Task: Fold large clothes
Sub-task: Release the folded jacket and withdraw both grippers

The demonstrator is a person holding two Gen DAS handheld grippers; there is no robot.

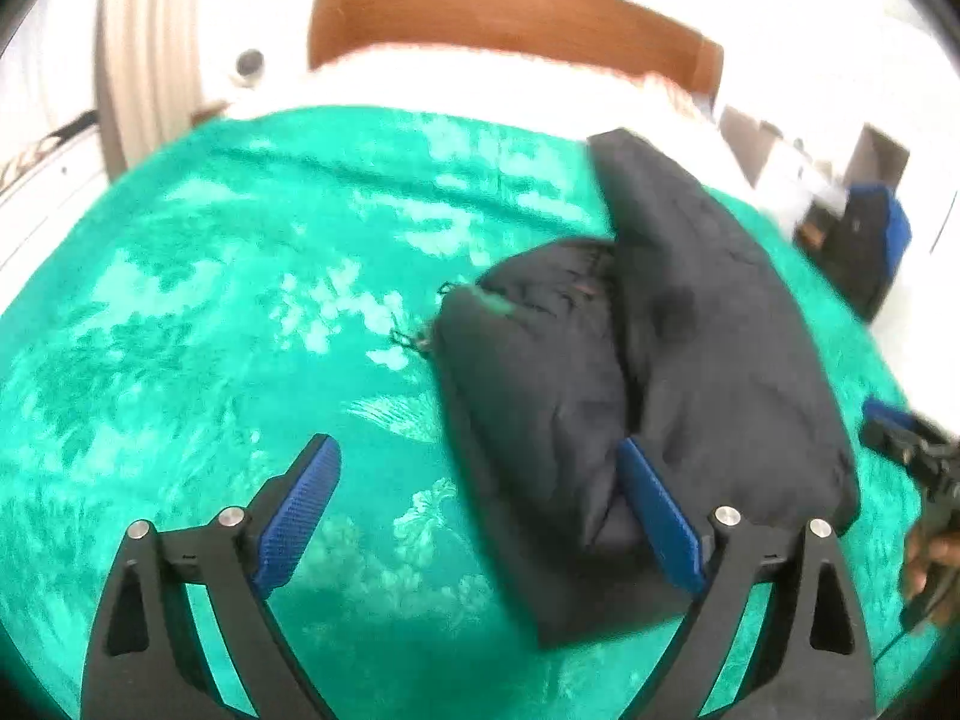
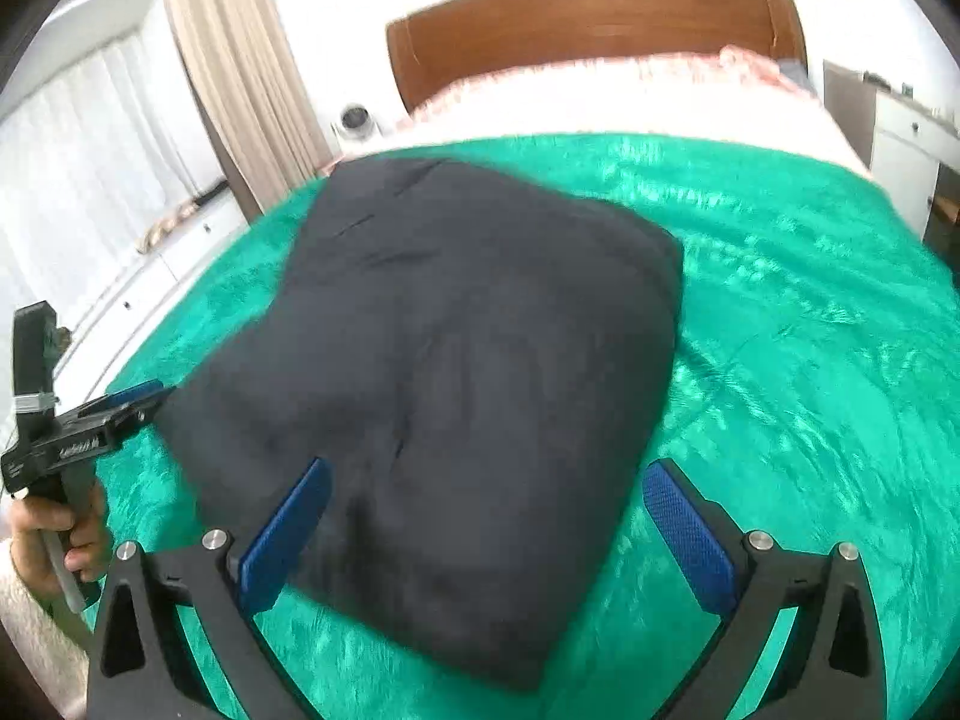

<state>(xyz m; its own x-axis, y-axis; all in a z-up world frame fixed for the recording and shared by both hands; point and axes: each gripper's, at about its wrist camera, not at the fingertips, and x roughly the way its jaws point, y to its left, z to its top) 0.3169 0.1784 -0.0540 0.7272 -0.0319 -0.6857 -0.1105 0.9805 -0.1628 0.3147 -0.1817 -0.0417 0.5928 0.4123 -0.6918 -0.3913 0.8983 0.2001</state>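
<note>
Lying folded on the green bedspread [image 2: 780,312], the dark garment [image 2: 456,372] sits just ahead of both released grippers [image 1: 480,504] [image 2: 486,522]; wooden headboard [image 2: 594,18] beyond.

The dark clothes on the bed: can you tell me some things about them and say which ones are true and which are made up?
1. The dark garment lies folded into a compact bundle. True.
2. It rests on a red blanket. False: the blanket is green.
3. The right gripper is open. True.
4. The left gripper is clamped shut on the garment. False: its fingers stand wide apart and hold nothing.
5. A wooden headboard stands at the far end of the bed. True.
</note>
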